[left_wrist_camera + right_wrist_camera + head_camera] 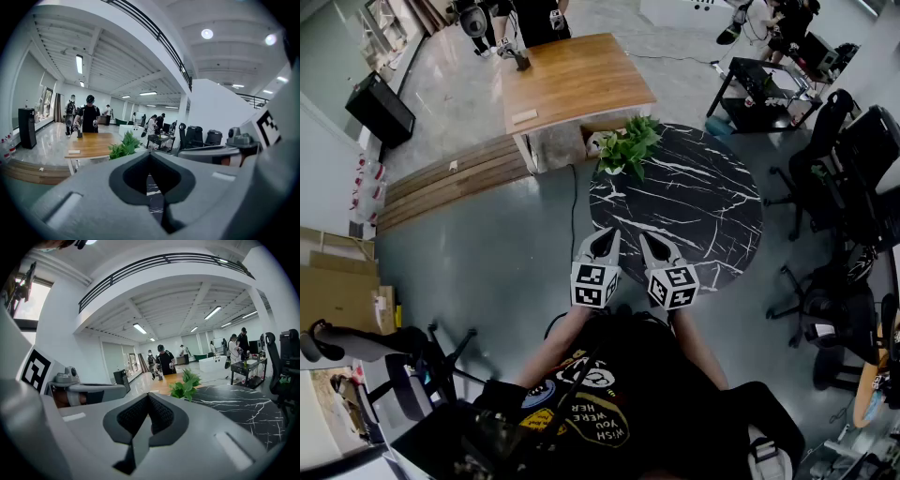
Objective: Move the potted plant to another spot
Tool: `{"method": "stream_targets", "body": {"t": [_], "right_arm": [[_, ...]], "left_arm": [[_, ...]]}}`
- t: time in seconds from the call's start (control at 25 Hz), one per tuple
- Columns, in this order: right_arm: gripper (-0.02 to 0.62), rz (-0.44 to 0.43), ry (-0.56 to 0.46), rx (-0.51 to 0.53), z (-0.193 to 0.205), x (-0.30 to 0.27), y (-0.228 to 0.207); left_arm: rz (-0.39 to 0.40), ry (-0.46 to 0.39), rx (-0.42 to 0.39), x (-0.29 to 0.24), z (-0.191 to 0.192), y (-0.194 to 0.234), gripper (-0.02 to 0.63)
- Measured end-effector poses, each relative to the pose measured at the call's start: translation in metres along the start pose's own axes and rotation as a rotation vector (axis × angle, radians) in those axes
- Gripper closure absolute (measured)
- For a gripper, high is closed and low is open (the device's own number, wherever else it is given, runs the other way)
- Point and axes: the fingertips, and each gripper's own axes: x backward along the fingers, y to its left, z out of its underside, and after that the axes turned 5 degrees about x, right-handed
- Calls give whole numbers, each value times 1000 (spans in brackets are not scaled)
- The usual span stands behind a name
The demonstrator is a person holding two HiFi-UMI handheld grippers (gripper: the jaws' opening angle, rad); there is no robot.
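Note:
The potted plant [628, 145], green leaves in a white pot, stands at the far left rim of the round black marble table [703, 206]. Both my grippers hover side by side over the table's near edge, well short of the plant. The left gripper [609, 232] has its jaws together with nothing between them, and so does the right gripper [643, 237]. The left gripper view shows the plant [124, 147] beyond the shut left gripper [150, 153]. Past the shut right gripper [149, 395], the right gripper view shows the plant [186, 385] on the marble top [239, 404].
A wooden table [572, 80] stands just behind the plant, with people at its far side. Office chairs [853, 150] line the right of the marble table, and a black cart [764, 89] is at the back right. A low wooden step [455, 178] and a black speaker [380, 108] are on the left.

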Motion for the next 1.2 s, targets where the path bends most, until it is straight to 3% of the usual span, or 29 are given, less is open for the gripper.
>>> {"method": "stream_targets", "body": {"t": [0.48,0.72,1.2], "right_arm": [[594,-6,1,-1,1,-5,3],[594,-7,49,-11,17,-14,6],[594,20,82,-30,42,-53,23]], "left_arm": [[11,10,7,-1,2,3,601],[11,30,-8,3,6,9,601],[26,88,35,6,34,64,601]]}}
